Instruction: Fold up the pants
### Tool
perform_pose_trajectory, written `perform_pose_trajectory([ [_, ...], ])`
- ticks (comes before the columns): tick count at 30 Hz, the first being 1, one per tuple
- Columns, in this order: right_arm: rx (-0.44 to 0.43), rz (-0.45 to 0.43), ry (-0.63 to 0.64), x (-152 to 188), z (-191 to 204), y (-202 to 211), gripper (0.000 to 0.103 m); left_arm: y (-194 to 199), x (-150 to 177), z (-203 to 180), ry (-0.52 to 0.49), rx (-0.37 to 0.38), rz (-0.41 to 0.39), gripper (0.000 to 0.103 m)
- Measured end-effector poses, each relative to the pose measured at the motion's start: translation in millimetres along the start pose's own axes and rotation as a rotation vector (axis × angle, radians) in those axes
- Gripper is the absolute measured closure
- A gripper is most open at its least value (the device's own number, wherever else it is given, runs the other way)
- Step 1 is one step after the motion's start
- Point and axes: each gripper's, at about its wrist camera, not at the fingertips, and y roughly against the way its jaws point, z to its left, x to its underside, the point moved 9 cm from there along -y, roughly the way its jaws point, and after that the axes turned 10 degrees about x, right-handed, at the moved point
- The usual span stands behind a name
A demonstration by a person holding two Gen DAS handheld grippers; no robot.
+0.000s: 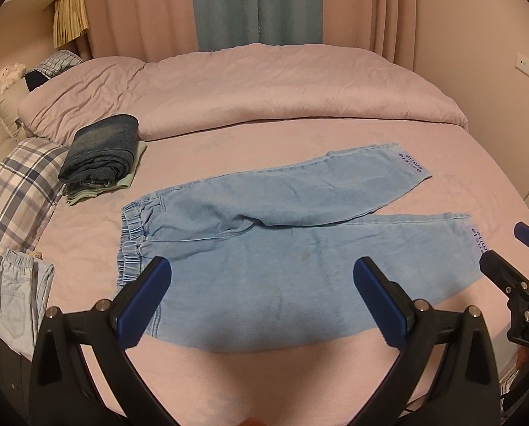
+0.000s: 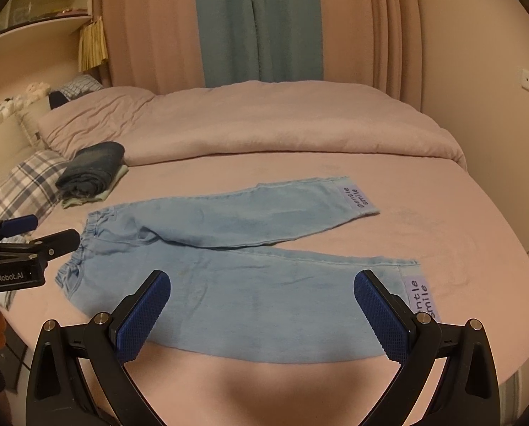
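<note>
Light-blue pants (image 1: 282,248) lie flat, legs splayed, apparently unfolded.

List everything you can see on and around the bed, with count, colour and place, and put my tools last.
Pants: one, light blue denim, spread flat mid-bed, legs apart, waistband left.
Folded jeans: one, dark blue, stacked on a pale green garment, left of the pants.
Second light denim garment: one, at the left bed edge.
Plaid pillow: one, blue-white, left.
Duvet: one, pink, far side of bed.
Curtains: pink with teal centre, behind bed.
Left tool: open, over the near leg.
Right tool: open, near the hem.
</note>
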Motion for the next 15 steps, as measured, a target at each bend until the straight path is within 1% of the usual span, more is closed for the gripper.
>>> perform_pose_trajectory([
  [15,-0.008,0.015,0.015,3.3,10.0,-5.1,0.000,-3.7,7.6,8.4,0.006,0.004,0.020,0.000],
])
